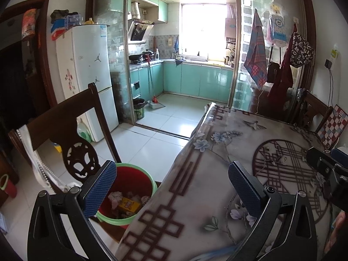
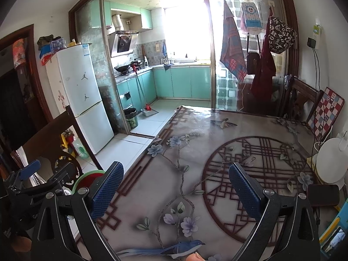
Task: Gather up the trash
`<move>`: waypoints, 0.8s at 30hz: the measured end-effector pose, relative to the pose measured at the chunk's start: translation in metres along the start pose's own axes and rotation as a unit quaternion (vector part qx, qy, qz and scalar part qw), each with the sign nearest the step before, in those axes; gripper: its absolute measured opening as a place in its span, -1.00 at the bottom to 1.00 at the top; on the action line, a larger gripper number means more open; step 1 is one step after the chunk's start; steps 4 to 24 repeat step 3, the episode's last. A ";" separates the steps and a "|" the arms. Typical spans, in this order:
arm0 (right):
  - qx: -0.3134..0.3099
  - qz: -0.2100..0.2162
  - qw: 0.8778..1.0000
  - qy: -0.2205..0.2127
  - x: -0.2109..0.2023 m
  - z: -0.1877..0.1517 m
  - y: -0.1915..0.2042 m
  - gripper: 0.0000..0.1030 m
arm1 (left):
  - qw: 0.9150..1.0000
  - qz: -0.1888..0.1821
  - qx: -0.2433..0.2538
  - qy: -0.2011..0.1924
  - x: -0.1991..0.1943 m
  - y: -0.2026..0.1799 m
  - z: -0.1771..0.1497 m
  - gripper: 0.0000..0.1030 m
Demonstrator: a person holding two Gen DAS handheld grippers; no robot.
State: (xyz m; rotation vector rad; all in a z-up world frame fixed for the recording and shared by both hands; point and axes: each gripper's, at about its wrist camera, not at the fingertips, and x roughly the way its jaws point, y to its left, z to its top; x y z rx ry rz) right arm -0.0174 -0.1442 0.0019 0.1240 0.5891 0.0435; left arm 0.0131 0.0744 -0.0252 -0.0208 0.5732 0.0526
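Sunlight floods the teal kitchen at the top centre of both views, behind a glass sliding door, with a white fridge [image 1: 91, 74] at the upper left. Filling the lower right of both frames is the counter [image 2: 195, 152], covered by a cloth printed with flowers, birds and a round lattice; the part in view carries no trash.

At the bottom of the left wrist view, the left claw [image 1: 171, 189] hangs spread wide over the counter's edge, gripping nothing. Between its blue fingers [image 1: 100, 189] and the counter edge sits the bin [image 1: 130, 195], red inside with a green rim, on the floor just beside a dark wooden chair [image 1: 65, 130]. Inside the bin lie crumpled paper and a yellow box [image 1: 128, 205].

The right claw [image 2: 176, 189] is also spread wide and empty, above the counter's floral pattern. At the right edge of that view stand a white round object [image 2: 330, 161] and a checked cushion [image 2: 326, 113].
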 end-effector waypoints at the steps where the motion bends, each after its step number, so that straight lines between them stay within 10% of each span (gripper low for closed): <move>1: 0.002 0.000 1.000 0.003 0.002 0.000 -0.003 0.90 | 1.000 -0.002 0.001 0.001 0.002 -0.003 0.000 1.00; 24: 0.006 -0.003 1.000 0.008 0.008 -0.002 -0.009 0.90 | 1.000 -0.003 0.009 0.001 0.007 -0.012 -0.002 1.00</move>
